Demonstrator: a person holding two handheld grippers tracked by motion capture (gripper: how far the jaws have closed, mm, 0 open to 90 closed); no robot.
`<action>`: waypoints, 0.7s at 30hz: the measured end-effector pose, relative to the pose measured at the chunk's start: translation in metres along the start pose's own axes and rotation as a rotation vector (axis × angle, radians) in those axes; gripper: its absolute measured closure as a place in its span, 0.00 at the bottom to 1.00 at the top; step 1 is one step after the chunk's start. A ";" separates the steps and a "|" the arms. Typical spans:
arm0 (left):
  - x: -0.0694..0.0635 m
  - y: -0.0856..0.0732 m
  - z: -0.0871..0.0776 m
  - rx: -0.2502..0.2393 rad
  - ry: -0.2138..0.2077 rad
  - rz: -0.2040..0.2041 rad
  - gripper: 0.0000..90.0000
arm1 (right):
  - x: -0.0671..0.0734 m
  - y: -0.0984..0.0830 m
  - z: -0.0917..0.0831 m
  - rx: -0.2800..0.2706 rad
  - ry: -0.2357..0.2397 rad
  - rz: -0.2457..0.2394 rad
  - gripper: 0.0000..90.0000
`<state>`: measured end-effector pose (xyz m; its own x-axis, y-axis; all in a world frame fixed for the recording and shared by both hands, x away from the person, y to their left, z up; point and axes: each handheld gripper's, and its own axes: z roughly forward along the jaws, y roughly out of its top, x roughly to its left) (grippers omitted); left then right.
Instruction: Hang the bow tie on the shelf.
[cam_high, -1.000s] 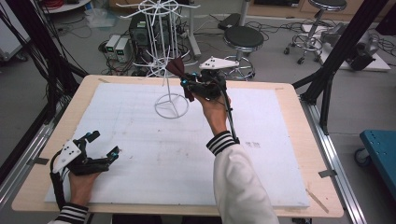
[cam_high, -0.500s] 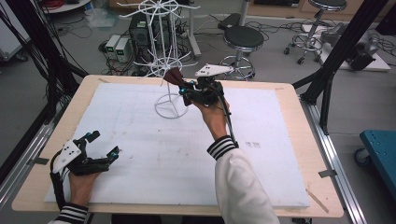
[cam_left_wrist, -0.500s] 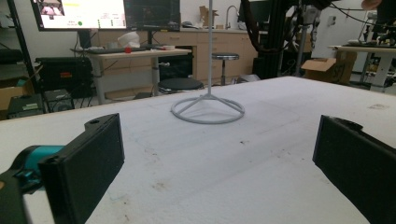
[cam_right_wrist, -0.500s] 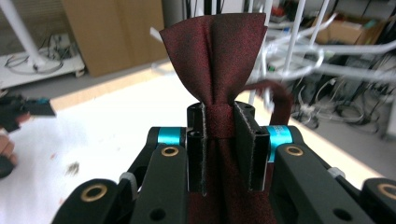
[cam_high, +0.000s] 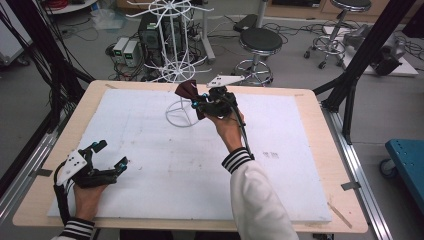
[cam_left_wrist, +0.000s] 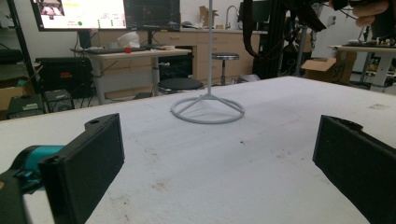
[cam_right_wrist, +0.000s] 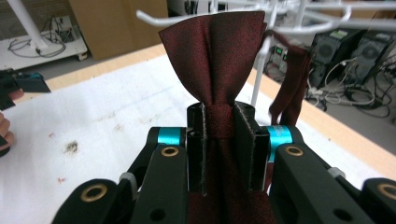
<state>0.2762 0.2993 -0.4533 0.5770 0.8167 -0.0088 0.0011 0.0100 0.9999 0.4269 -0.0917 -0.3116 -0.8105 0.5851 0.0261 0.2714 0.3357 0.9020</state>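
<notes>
My right gripper (cam_high: 199, 104) is shut on the knot of a dark red bow tie (cam_high: 186, 90), held above the far middle of the white board beside a white wire rack (cam_high: 173, 35). In the right gripper view the pads clamp the bow tie (cam_right_wrist: 219, 56) at its knot, one wing fanning upward under the rack's hooks (cam_right_wrist: 299, 21). A dark red band (cam_right_wrist: 290, 88) hangs next to the rack's pole. My left gripper (cam_high: 111, 154) rests open on the board at the near left, nothing between its jaws. Ahead of the left gripper (cam_left_wrist: 215, 158) lies the rack's ring base (cam_left_wrist: 208, 110).
A white foam board (cam_high: 150, 165) covers the wooden table (cam_high: 305, 95). Beyond the far edge stand a black stool (cam_high: 260, 41) and computer boxes (cam_high: 125, 50) on the floor. Black frame posts (cam_high: 362, 55) rise at both sides. A blue cart (cam_high: 407, 160) sits at right.
My right gripper has sunk a little with the bow tie in it, staying beside the rack. The left gripper has not moved.
</notes>
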 end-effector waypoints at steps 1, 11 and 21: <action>0.000 0.000 0.000 -0.002 0.001 0.000 0.03 | -0.001 -0.001 0.001 0.011 0.003 0.002 0.85; 0.000 0.000 0.000 -0.001 0.001 -0.006 0.03 | -0.008 -0.011 0.008 0.048 0.015 0.022 0.84; 0.000 0.000 0.000 -0.002 0.002 -0.007 0.03 | -0.012 -0.014 0.005 0.049 0.031 0.025 0.72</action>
<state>0.2767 0.2994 -0.4533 0.5751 0.8180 -0.0162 0.0036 0.0172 0.9998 0.4358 -0.1000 -0.3263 -0.8185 0.5712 0.0623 0.3160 0.3571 0.8790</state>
